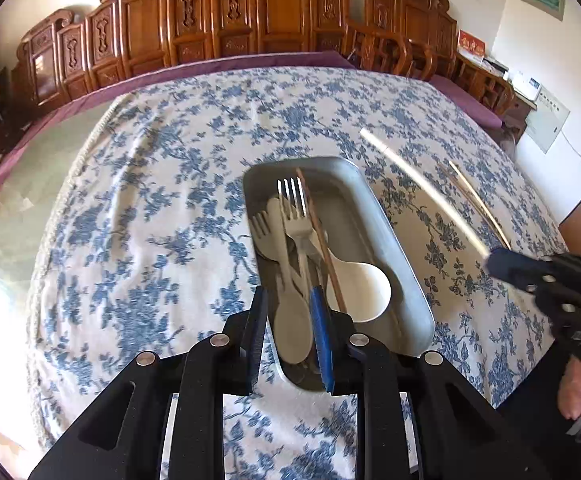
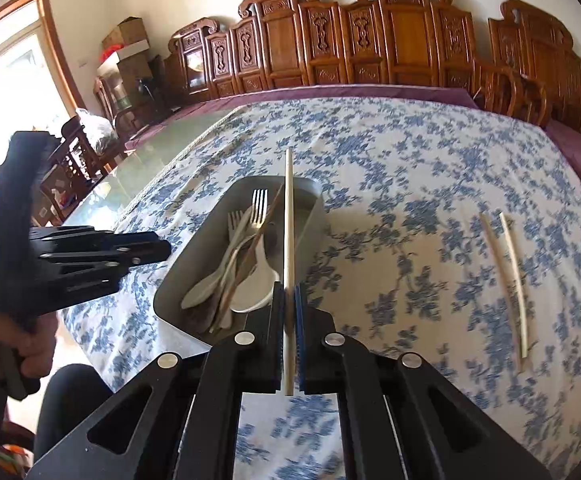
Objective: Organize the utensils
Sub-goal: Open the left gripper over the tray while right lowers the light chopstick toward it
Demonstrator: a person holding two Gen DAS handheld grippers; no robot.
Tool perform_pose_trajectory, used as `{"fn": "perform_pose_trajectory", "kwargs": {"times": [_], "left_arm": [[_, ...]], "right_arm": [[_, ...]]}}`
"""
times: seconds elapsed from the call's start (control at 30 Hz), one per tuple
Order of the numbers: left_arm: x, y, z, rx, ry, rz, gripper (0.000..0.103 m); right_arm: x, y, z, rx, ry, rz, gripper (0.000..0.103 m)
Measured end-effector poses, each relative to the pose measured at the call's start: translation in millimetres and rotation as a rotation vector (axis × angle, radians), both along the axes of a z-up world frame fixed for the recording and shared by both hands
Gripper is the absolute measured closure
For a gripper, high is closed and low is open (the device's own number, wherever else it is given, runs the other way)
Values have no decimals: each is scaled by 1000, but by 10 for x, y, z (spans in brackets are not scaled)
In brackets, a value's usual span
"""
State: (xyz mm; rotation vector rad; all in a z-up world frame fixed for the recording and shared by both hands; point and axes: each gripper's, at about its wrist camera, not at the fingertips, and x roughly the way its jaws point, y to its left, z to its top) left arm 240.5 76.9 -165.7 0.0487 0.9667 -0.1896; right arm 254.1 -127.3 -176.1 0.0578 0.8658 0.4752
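Metal tray [image 1: 406, 276] sits on the blue-flowered tablecloth [image 1: 150, 208], long axis running away from the person. Inside it: a metal fork [image 1: 292, 204], a pale plastic fork [image 1: 260, 232], a pale spoon [image 1: 292, 320], a white rice paddle [image 1: 364, 290], and one brown chopstick [image 1: 322, 240] lying lengthwise over the pile. Left gripper [image 1: 290, 320] hovers over the near end of the tray, jaws a little apart, nothing between the pads; the utensils seen in the gap lie below it in the tray. Right gripper [image 2: 289, 336] is clamped on a pale chopstick [image 2: 288, 216], gripped near one end, the free length pointing out over the tray's right wall. Two more pale chopsticks [image 2: 510, 280] lie side by side on the cloth, well to the right of the tray. Step in hand, as I judge it: laying the held chopstick into the tray. To do it well, bring the stick parallel to the long walls, over the bare strip of floor right of the paddle, lower the far tip first, then release low so it does not bounce or bridge the rim. The far tip seems to reach about to the far wall, though lens blur makes that uncertain, so watch it. Open cloth lies all round the tray; the left gripper crowds the near end and should clear off leftward.
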Motion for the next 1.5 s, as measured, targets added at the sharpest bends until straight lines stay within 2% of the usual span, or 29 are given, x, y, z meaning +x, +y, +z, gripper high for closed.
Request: {"fn": "perform_pose_trajectory", "kwargs": {"times": [0.2,0.4,0.77,1.07,1.27,1.5], "left_arm": [[-125,131,86,-14,-26,16,81],[-174,173,53,-20,-29,15,81],[-204,214,86,-35,-38,24,81],[-217,185,84,-33,-36,19,81],[-228,159,101,-38,-39,12,81],[-275,76,164,-36,-57,3,80]], "right_arm": [[83,205,-142,21,61,-43,97],[198,388,-268,28,111,-85,97],[354,528,-444,-5,147,-119,97],[403,581,-465,21,148,-79,96],[355,577,-378,24,108,-45,95],[241,382,-199,-8,42,-23,95]]}}
